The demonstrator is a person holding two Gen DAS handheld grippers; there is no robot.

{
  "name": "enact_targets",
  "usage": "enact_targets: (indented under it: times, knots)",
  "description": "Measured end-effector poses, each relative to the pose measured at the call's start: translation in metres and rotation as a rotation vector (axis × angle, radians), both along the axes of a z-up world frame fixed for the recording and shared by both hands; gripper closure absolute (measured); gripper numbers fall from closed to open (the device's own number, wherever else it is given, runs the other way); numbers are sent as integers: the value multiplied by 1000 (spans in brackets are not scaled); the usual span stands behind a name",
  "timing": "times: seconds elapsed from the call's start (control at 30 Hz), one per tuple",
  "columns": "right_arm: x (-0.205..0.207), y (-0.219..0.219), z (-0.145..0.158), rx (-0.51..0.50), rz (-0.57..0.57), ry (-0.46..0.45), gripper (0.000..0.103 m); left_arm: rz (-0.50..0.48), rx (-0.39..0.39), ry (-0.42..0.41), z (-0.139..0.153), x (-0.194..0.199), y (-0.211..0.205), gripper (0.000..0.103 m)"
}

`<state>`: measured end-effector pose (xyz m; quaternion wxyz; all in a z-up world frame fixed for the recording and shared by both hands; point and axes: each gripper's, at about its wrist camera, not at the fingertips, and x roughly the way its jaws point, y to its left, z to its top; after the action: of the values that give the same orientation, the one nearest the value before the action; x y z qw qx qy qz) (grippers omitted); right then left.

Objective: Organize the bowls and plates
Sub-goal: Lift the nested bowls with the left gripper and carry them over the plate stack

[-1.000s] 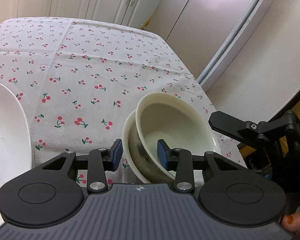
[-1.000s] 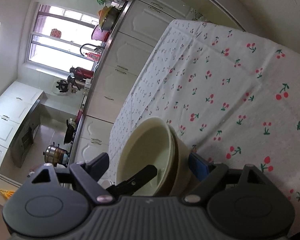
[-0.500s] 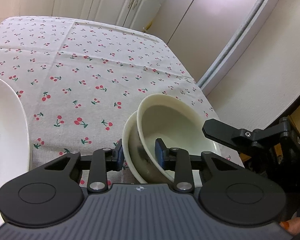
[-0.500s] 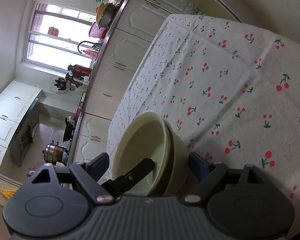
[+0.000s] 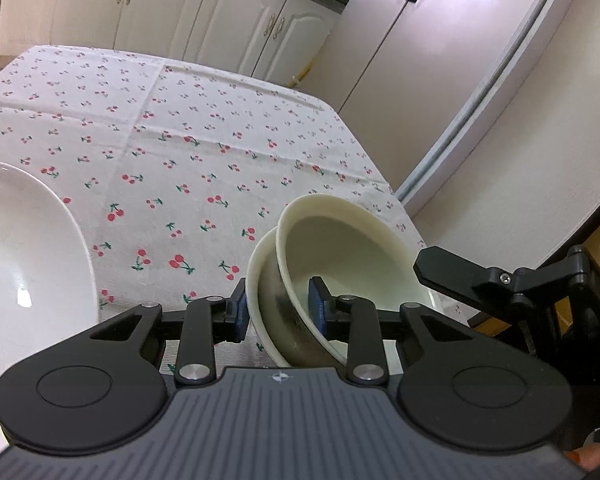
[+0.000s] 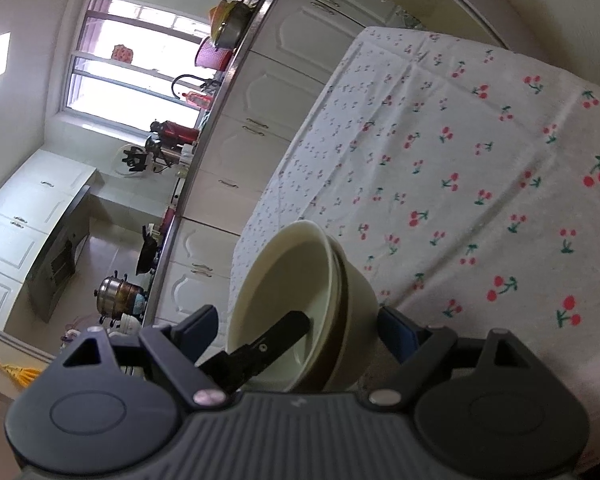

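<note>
Two cream bowls [image 5: 340, 248] sit nested and tilted at the table's right edge, the inner one leaning in the outer. My left gripper [image 5: 278, 312] has its jaws drawn in on their near walls: one blue pad lies on the outside of the outer bowl, the other inside the inner bowl. My right gripper [image 6: 296, 332] straddles the same bowls [image 6: 300, 280] from the other side. Its right pad [image 6: 396, 334] lies by the outer wall, while its left fingertip [image 6: 198, 330] stands clear of the rim. A large white plate [image 5: 28, 260] lies at the left.
The table [image 5: 180, 140] wears a white cloth with red cherries, and its edge runs just right of the bowls. Beyond it stand white cabinets [image 5: 228, 12] and a fridge [image 5: 440, 60]. A kitchen counter [image 6: 204, 128] with pots shows in the right wrist view.
The left gripper's jaws have narrowed onto the walls of the nested bowls, and its view has tipped up slightly. The right gripper has stayed as it was.
</note>
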<state>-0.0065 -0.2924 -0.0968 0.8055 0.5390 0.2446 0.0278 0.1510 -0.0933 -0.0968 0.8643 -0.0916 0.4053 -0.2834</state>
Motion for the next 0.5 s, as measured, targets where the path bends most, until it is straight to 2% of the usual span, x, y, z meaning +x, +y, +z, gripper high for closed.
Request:
enact_targets:
  times: [0.5]
  knots:
    - [18,16,19,-12,66,-49,16,47,-15,-73,31,-8,28,70]
